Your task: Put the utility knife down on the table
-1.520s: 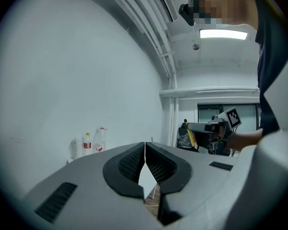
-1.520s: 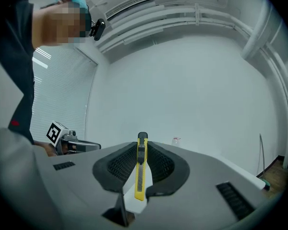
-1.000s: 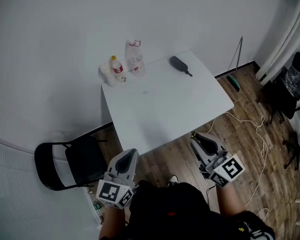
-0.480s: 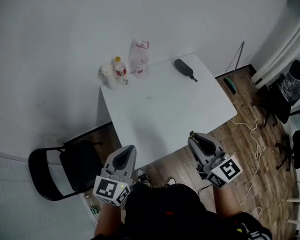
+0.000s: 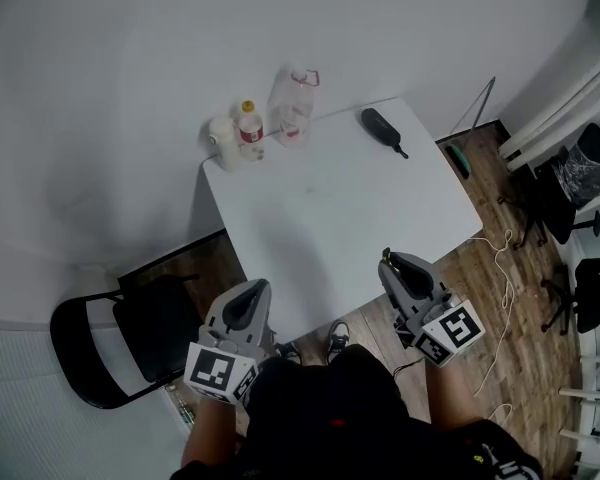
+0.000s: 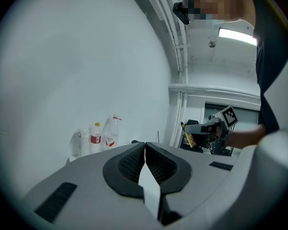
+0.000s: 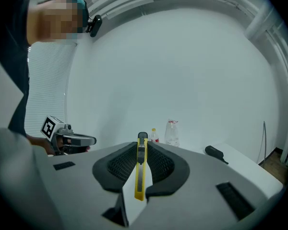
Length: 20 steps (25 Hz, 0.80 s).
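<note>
The white table (image 5: 350, 218) carries things only along its far edge. 3 containers crowd the far left corner: a white container (image 5: 220, 133), a red-labelled bottle (image 5: 248, 126) and a clear plastic bottle (image 5: 292, 98). A black handled tool (image 5: 380, 128) lies near the far right corner. From the middle to the near edge the surface is open white. A black folding chair (image 5: 100, 348) stands on the wooden floor (image 5: 500, 328) off the left edge, and cables (image 5: 505, 268) trail off the right edge.

The 2 grippers hang at the near edge. The left gripper (image 6: 145, 159) is by the near left corner, its jaws pressed together with nothing between them. The right gripper (image 7: 140, 159) is toward the near right corner, its jaws part-way apart and clamped on the yellow utility knife (image 7: 140, 181). The knife stands on edge between the pads, its dark tip pointing out past the jaws, above the table and not touching it.
</note>
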Motion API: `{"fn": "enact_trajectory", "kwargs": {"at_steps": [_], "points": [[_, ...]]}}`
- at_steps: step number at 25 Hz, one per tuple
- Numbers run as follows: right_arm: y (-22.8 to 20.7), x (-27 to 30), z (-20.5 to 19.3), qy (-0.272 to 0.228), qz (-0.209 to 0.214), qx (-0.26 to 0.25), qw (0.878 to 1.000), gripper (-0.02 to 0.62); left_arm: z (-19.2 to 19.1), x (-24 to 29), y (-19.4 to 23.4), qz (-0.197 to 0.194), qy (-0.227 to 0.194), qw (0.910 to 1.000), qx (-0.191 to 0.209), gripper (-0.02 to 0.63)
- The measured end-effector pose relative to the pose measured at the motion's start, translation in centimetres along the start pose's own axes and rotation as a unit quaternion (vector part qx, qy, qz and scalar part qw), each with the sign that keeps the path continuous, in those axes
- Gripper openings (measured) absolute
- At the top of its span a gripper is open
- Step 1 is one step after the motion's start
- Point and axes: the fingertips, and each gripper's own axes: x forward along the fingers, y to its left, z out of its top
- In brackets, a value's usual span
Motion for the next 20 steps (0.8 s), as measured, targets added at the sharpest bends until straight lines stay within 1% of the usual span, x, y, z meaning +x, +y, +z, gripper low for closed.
{"fn": "enact_trajectory", "kwargs": {"at_steps": [4, 9, 11, 15, 17, 20], "points": [[-2.9, 2.4, -2.3, 0.045, -0.007, -0.007, 0.999, 0.075, 0.1, 0.6, 0.6, 0.022, -0.001, 0.9997, -0.011, 0.025], [-4.9, 5.8, -4.5, 0.093, 0.025, -0.022, 0.995, 0.075, 0.0, 1.2, 0.6, 0.052, -0.001, 0.9983, -0.024, 0.025], [-5.5, 7.1, -6.4, 0.123, 0.034, -0.019, 0.992, 0.075, 0.0, 1.4, 0.4, 0.062, 0.002, 0.9978, -0.025, 0.024], [-6.8, 9.2, -11.7, 0.193, 0.038, -0.011, 0.98, 0.075, -0.2, 1.4, 0.1, 0.082, 0.006, 0.9962, -0.028, 0.025], [-7.4, 10.3, -13.9, 0.218, 0.04, -0.005, 0.975, 0.075, -0.5, 1.2, 0.0, 0.091, 0.011, 0.9954, -0.029, 0.025], [-8.7, 12.5, -16.3, 0.242, 0.038, 0.004, 0.969, 0.075, -1.2, 0.9, 0.3, 0.107, 0.021, 0.9935, -0.032, 0.025]]}}
